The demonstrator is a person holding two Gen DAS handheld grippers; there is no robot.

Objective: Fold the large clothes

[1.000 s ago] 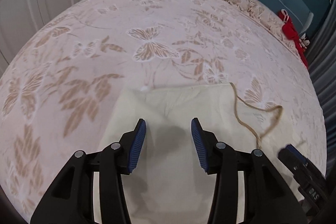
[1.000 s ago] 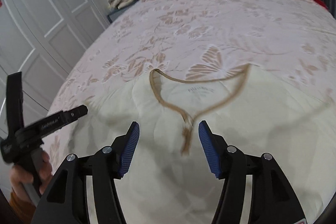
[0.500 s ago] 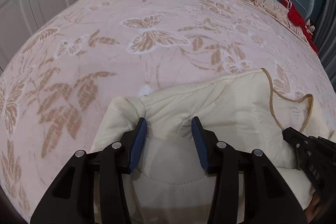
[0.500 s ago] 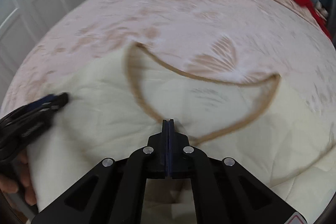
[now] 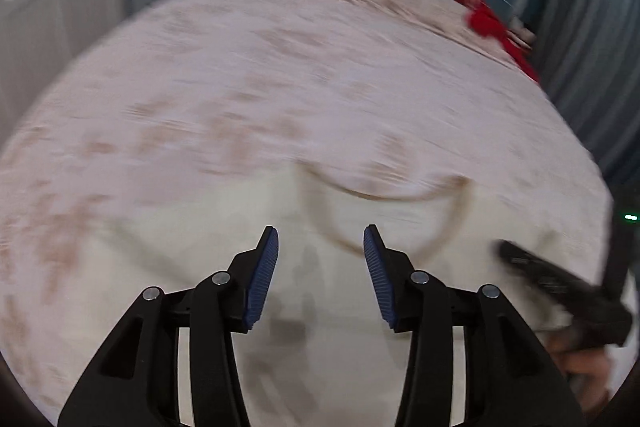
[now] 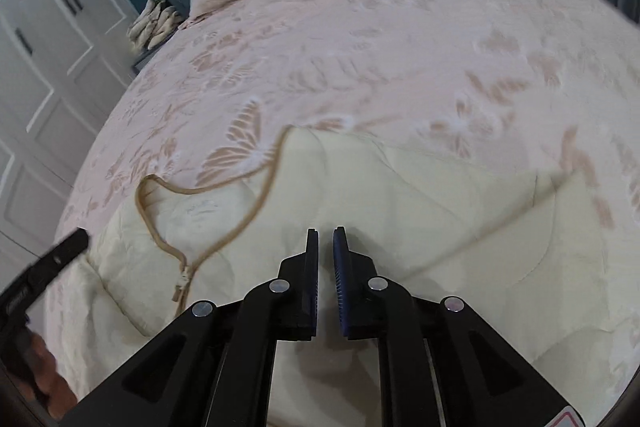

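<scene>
Left gripper (image 5: 320,239) jaws half open, empty, over cream jacket (image 6: 400,195) on bed (image 6: 360,27). Right gripper (image 6: 326,243) just reopened a slit, nothing between. Left view blurred.

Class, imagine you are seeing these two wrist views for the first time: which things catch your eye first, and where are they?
A cream padded jacket with tan trim lies spread on the near part of the butterfly-patterned bedspread, filling the lower half of both views. The right gripper hovers over it with jaws nearly together and nothing between them. A red item stands out at the bed's far right edge.
</scene>
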